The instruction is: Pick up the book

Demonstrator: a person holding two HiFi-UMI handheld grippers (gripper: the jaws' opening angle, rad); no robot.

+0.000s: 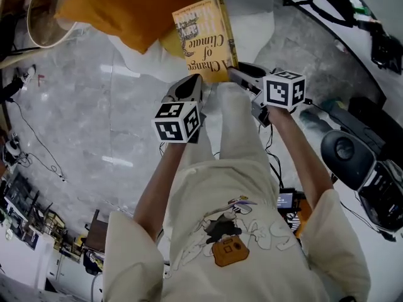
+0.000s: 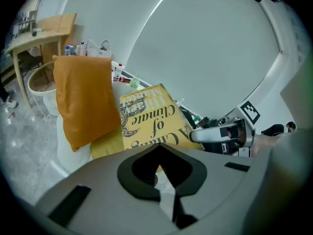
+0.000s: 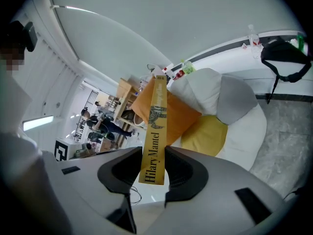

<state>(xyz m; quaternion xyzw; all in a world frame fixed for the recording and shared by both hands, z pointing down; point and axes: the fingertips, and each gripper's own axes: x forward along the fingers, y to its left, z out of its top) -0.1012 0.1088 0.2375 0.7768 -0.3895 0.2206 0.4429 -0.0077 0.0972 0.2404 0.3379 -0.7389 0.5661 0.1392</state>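
Your right gripper is clamped on the spine of the yellow book, its jaws set only as far apart as the spine is thick. Your left gripper is drawn narrow and nips the book's near corner. In the head view the book sits at twelve o'clock from both grippers, cover facing up. The orange cushion is at its ten o'clock and the white beanbag at its three o'clock.
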